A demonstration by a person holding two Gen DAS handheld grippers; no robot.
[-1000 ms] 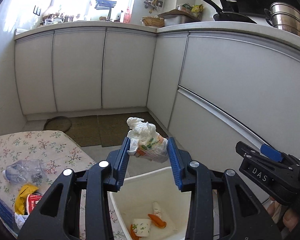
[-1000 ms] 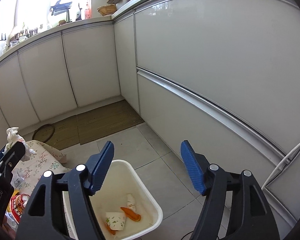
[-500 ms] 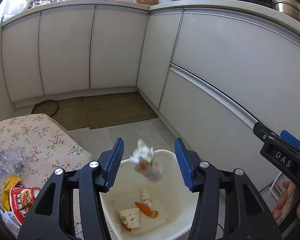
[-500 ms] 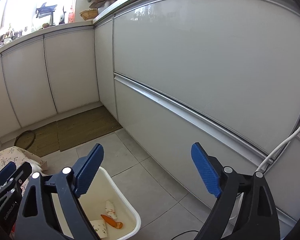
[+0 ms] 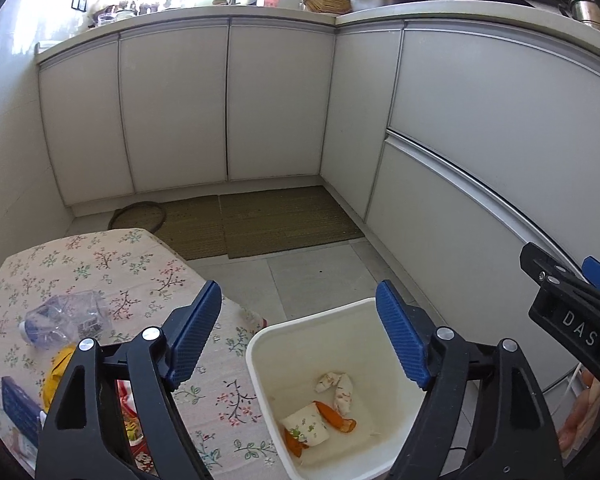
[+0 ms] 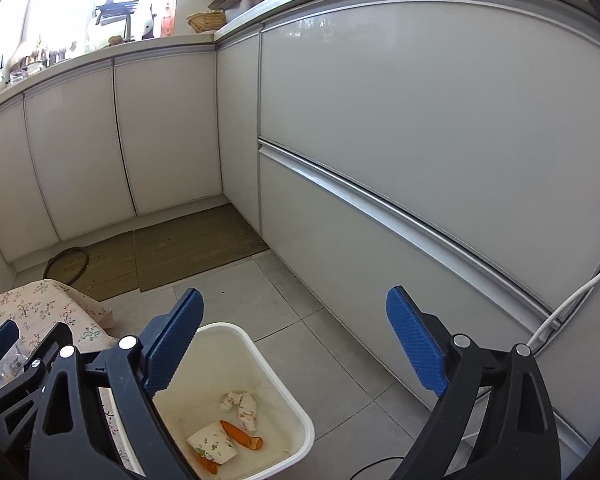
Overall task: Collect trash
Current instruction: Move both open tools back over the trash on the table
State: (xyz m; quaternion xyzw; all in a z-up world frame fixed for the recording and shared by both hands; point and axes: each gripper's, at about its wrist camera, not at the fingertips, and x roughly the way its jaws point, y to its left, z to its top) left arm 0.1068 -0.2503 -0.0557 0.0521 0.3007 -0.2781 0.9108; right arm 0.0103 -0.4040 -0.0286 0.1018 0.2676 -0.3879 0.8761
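i've got the left gripper (image 5: 300,336) hanging over the near edge of the white bin (image 5: 260,344), tipped downward so anything let go falls straight in; its jaws have just been opening and now stand wide with nothing between them. the crumpled wrapper (image 5: 338,388) lies on the bin floor beside a paper cup (image 5: 306,426) and an orange scrap (image 5: 334,416), so i judge that drop done. the right gripper (image 6: 294,340) is also spread wide and empty, its jaws just opened further, held off to the bin's right toward the cabinet fronts (image 6: 420,120), probably to keep out of the way. the bin stands on the floor hard against the floral-cloth table (image 5: 100,264), which keeps the carry short. more trash waits there: a crushed clear bottle (image 5: 64,320), a yellow wrapper (image 5: 58,372) and a red packet (image 5: 126,396) partly hidden behind my left finger. i'd go for the bottle next.
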